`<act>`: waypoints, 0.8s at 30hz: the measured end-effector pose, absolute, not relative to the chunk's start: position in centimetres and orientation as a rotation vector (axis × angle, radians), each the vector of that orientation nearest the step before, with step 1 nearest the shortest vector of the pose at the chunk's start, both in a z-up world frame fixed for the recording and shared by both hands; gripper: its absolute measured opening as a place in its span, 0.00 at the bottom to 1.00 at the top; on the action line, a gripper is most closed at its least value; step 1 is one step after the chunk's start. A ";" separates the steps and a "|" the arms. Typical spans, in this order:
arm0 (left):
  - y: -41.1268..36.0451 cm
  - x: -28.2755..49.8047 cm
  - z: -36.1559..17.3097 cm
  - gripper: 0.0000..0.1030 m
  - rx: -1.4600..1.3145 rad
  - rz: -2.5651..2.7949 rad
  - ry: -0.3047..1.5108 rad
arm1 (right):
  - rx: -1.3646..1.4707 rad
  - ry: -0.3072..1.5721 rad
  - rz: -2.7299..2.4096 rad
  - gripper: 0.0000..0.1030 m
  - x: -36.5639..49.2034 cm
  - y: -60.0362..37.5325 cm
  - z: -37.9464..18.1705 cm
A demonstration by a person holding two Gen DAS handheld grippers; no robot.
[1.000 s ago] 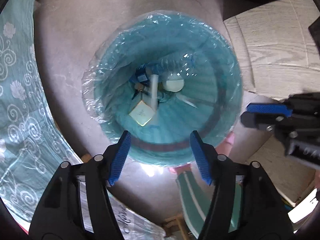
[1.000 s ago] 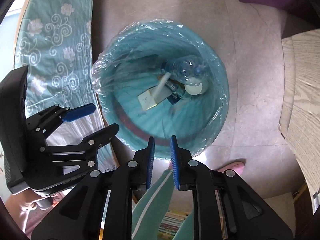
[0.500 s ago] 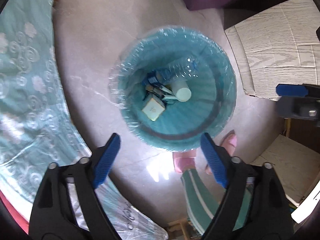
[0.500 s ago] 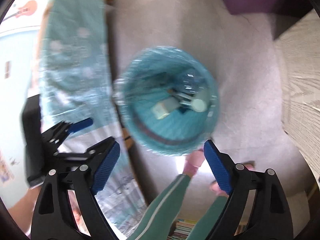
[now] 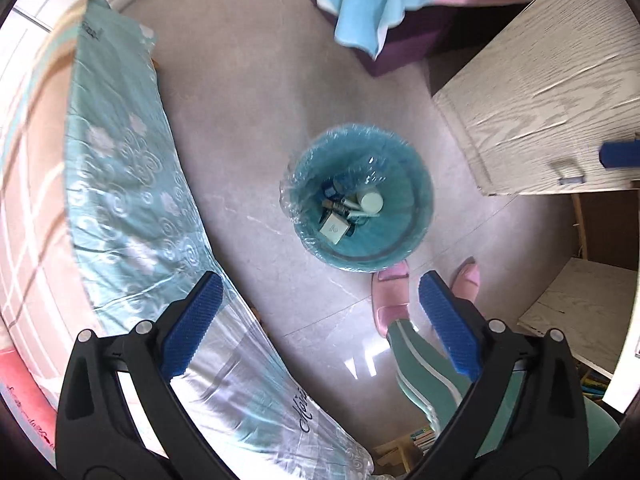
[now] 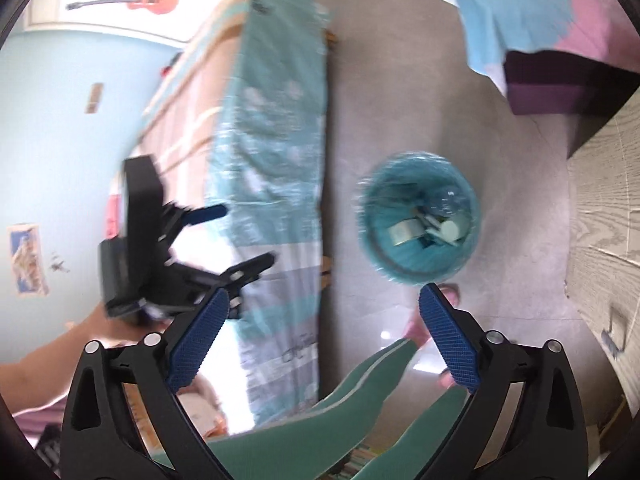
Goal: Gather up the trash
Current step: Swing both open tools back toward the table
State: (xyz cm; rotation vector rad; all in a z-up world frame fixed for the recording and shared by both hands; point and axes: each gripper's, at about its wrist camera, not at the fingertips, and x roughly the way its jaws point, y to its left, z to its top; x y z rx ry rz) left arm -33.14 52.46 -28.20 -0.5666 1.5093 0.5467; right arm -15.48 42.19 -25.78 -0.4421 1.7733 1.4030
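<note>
A teal trash bin (image 5: 416,196) lined with clear plastic stands on the grey floor, far below both grippers; it also shows blurred in the right wrist view (image 6: 404,264). Inside lie a clear plastic bottle (image 5: 352,178), a white cup (image 5: 371,201), a small white box (image 5: 334,227) and some thin tubes. My left gripper (image 5: 318,324) is wide open and empty, high above the bin. My right gripper (image 6: 322,332) is also wide open and empty. The left gripper shows in the right wrist view (image 6: 240,236) at the left, held in a hand.
A wrapped teal mattress (image 5: 128,208) stands on the left beside the bin. A pale wooden cabinet (image 5: 552,92) is at the right. A purple bed base with blue-pink bedding (image 5: 400,4) is at the top. The person's pink slippers (image 5: 390,300) stand just below the bin.
Both grippers have risen well away from the bin, which now looks much smaller. The right gripper went from nearly shut to wide open. The left opened wider.
</note>
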 end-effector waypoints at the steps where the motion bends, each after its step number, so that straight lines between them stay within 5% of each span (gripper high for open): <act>1: 52.4 -32.9 -26.9 0.93 -0.564 0.535 1.487 | -0.406 1.773 1.428 0.94 -15.3 41.6 -23.8; 13: 48.1 -24.7 -13.0 0.93 -0.449 0.430 1.283 | -0.251 1.422 1.379 0.94 -9.7 29.6 -6.0; 24: 36.1 -10.6 -3.3 0.93 -0.218 0.076 1.128 | -0.087 1.218 1.010 0.94 -2.7 9.2 0.2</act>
